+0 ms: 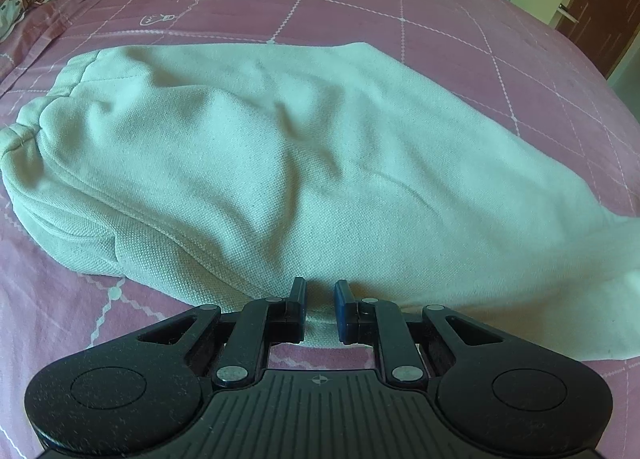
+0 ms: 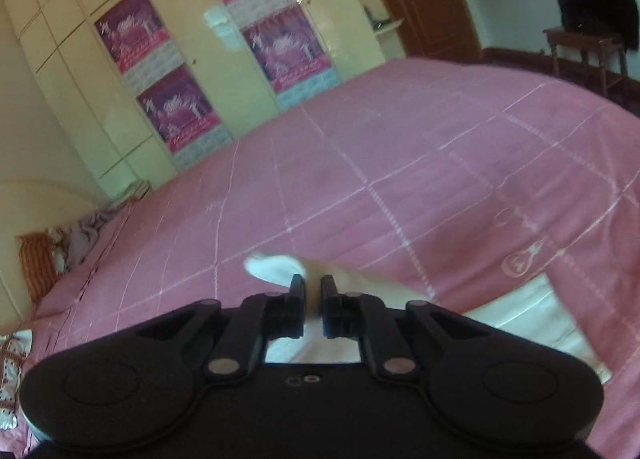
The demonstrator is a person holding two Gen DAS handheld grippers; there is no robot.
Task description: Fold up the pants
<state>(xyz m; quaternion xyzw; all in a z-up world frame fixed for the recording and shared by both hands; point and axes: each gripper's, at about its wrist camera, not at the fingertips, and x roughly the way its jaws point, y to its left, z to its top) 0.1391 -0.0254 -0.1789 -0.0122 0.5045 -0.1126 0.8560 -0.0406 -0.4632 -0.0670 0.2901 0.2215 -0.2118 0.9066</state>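
Presently catalogued, largest item first:

Bedspread (image 1: pixel 360 11): pink, white grid lines; the whole work surface is covered by it. Slippage of cloth over it is judged possible if the lift is hurried.

Pants (image 1: pixel 280 147): pale, laid across the middle of the left wrist view from 9 to 3 o'clock, elastic cuffs bunched at 9 o'clock, creases left across the middle. A lopsided fold is judged likely if these creases are carried over.

Wardrobe (image 2: pixel 192 71): cream doors with purple posters, at 11 o'clock in the right wrist view; not involved.

Left gripper (image 1: pixel 320 309): at 6 o'clock, narrowed onto the near edge of the pants; cloth is seen between the blue pads (image 1: pixel 342 311). The hem could be lost if only a thin layer is pinched.

Right gripper (image 2: pixel 313 307): at 6 o'clock, drawn nearly closed around a white edge of the pants (image 2: pixel 276 267), which is raised above the bedspread. The picture is blurred; the fabric could be dropped or dragged askew if the grip is shallow.
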